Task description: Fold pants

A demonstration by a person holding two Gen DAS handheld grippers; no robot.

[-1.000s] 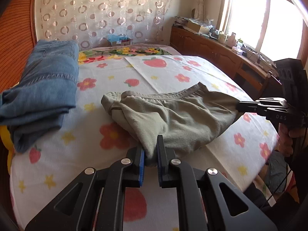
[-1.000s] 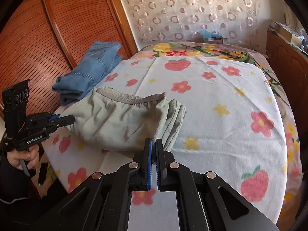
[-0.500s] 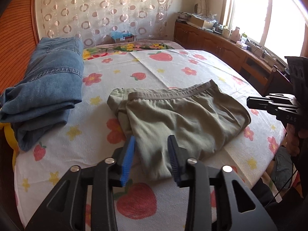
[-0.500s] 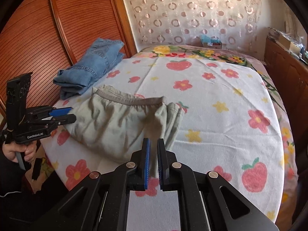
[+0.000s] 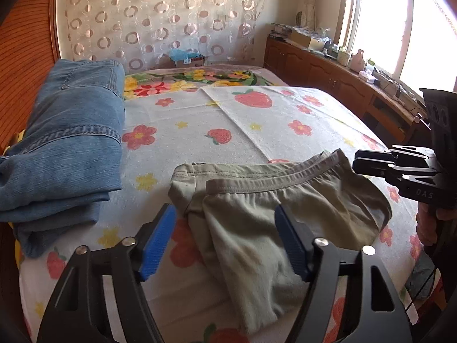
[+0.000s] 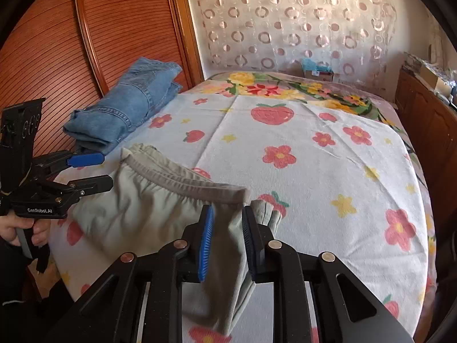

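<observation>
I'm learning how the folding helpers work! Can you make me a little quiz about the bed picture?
1. True or false: the left gripper is clamped shut on the green pants.
2. What lies folded on the bed sheet next to the wooden wall? A) blue jeans B) a red towel C) a pillow
3. Fill in: the sheet's biggest printed fruit is a ____.

Key
1. False: its jaws stand wide open, one on each side of the pants.
2. A
3. strawberry
</observation>
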